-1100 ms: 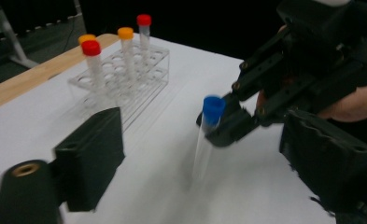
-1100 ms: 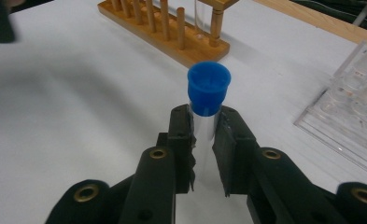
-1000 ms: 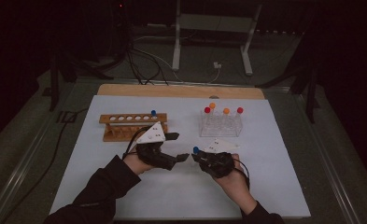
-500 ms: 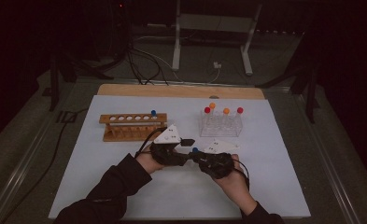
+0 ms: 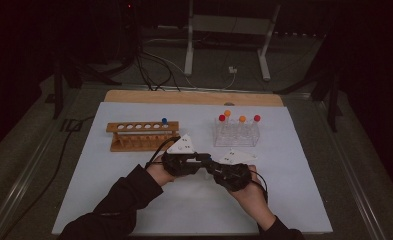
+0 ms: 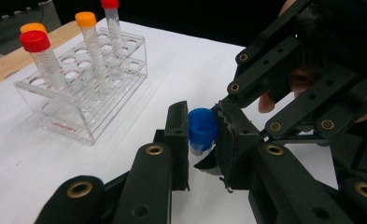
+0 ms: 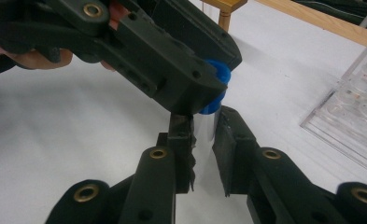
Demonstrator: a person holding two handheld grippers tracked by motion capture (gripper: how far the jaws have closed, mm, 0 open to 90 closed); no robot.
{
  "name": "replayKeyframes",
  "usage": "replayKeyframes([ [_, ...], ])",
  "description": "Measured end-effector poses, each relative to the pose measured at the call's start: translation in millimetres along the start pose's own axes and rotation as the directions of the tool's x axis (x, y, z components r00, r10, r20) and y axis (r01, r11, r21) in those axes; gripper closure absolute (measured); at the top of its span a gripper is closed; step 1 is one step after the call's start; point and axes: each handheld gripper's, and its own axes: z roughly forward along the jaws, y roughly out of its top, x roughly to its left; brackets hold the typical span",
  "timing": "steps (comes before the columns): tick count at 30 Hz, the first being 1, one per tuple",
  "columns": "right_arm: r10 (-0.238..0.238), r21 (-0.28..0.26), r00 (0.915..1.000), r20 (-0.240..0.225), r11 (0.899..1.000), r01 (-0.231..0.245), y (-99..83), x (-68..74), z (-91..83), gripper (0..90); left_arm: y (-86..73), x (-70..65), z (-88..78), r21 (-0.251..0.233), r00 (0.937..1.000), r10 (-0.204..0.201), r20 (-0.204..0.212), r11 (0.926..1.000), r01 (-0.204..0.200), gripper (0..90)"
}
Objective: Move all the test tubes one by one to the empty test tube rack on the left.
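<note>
A clear tube with a blue cap (image 6: 202,128) is held above the white mat (image 5: 134,200), near its middle. My left gripper (image 6: 203,136) has just been closing and is now shut on the blue cap, pads pressing both sides. In the right gripper view, my right gripper (image 7: 203,133) is shut on the tube's clear body (image 7: 203,122) just under the cap (image 7: 220,74). The left gripper (image 7: 204,88) crosses above it from the left. In the high view the two grippers, left (image 5: 204,163) and right (image 5: 215,169), meet tip to tip and hide the tube.
A clear plastic rack (image 5: 236,134) holds several red- and orange-capped tubes (image 6: 36,44) behind the right hand. A wooden rack (image 5: 143,135) at back left carries one blue-capped tube (image 5: 164,121). A wooden board (image 5: 194,97) edges the mat's far side.
The left hand slid right to meet the right gripper, and its jaws closed onto the blue cap. The right hand kept still with the tube.
</note>
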Motion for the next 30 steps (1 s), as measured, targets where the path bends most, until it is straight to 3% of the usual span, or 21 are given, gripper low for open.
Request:
replayKeyframes([
  [8, 0.003, -0.026, 1.0, -0.001, 1.0, -0.003, -0.2, 0.4, -0.8, 75.9, 2.1, 0.4, -3.2, -0.008, 0.9999, 0.007, -0.007, 0.9999, -0.007, 76.9],
  [18, 0.043, -0.059, 0.9989, -0.022, 0.997, -0.044, 0.2, -4.5, -3.6, 44.6, 3.1, 13.4, -22.4, -0.033, 0.9979, -0.009, -0.065, 0.9994, 0.007, 76.9],
  [20, 0.037, -0.058, 0.9993, -0.009, 0.998, -0.037, 0.1, -3.4, -3.1, 37.1, 3.7, 15.6, -27.9, -0.038, 0.9969, -0.009, -0.079, 0.9993, 0.006, 76.9],
  [25, 0.047, -0.07, 0.9988, -0.013, 0.996, -0.048, 1.1, -3.0, -3.4, 28.0, 4.7, 20.3, -40.2, -0.043, 0.9941, -0.015, -0.107, 0.999, 0.011, 76.9],
  [30, 0.067, -0.084, 0.9976, 0.018, 0.994, -0.065, 1.9, -3.9, -4.6, 12.0, 6.9, 23.9, -50.7, -0.045, 0.99, -0.01, -0.14, 0.999, 0.004, 76.9],
])
